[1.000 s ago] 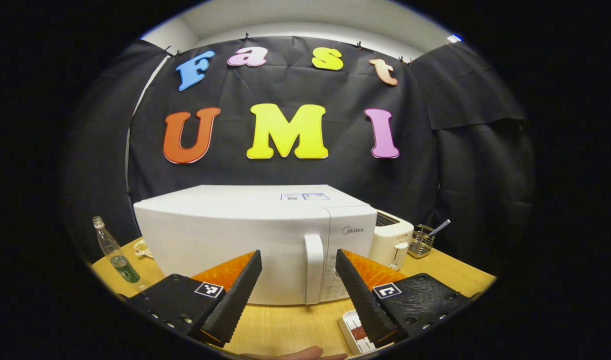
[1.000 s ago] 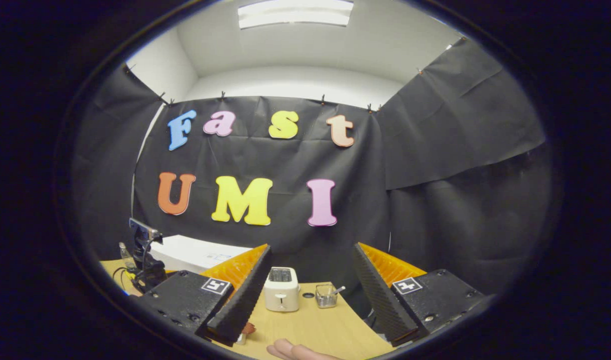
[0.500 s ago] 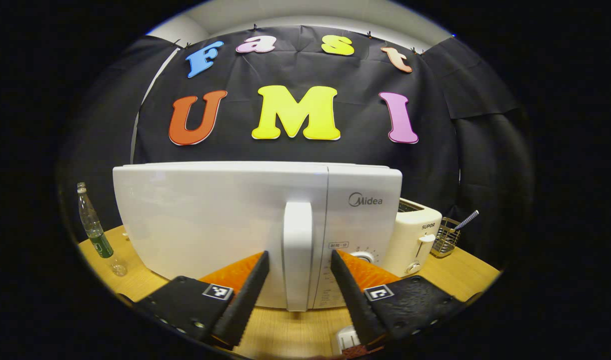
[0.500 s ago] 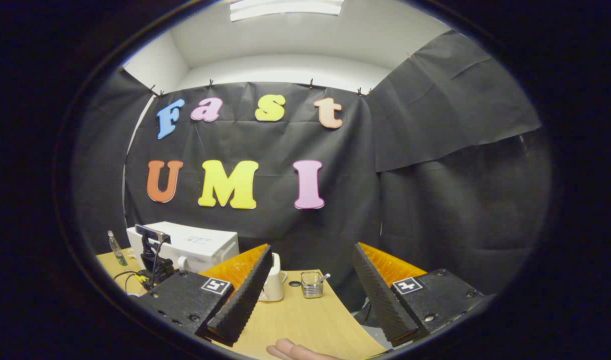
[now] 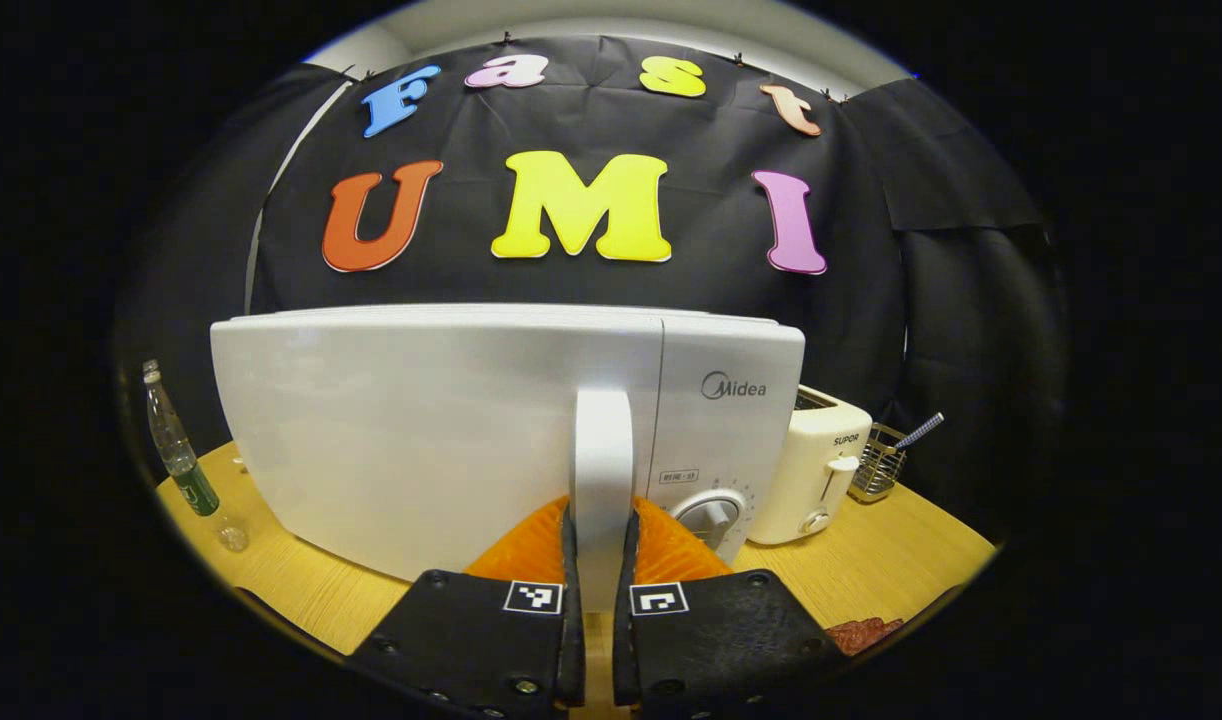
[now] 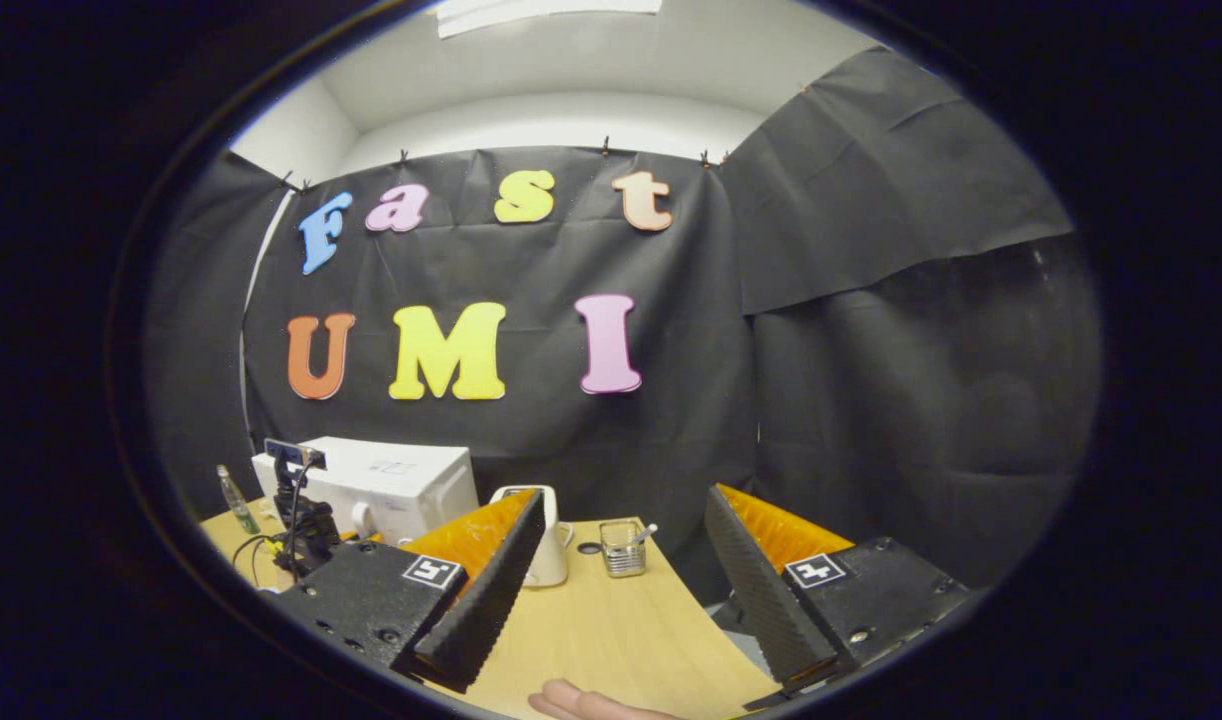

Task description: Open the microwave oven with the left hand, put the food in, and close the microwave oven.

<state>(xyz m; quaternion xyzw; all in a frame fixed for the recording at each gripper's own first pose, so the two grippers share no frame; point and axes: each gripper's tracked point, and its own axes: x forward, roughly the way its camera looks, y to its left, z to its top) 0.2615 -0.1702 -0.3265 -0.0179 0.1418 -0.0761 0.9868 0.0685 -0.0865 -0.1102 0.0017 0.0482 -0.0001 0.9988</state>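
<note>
The one microwave (image 5: 441,430) takes up most of the wooden worktop (image 5: 901,550), standing toward its back edge with the door not yet swung out. A moment ago the left gripper (image 5: 598,560) had its jaws spread on either side of the door's upright handle (image 5: 603,470); now they have closed together and are clamped on that handle — so I'd say the grasp is made and the pull to open comes next. Right of the microwave stands one toaster (image 5: 816,465), then one small wire basket (image 5: 876,470) near the back right corner. One bottle (image 5: 176,460) stands by the worktop's left edge. The food (image 5: 864,633) shows as one reddish patch at the front edge, just right of the left gripper, waiting. The right gripper (image 6: 616,580) hangs over the right part of the worktop, jaws wide apart and holding nothing, much as before.
</note>
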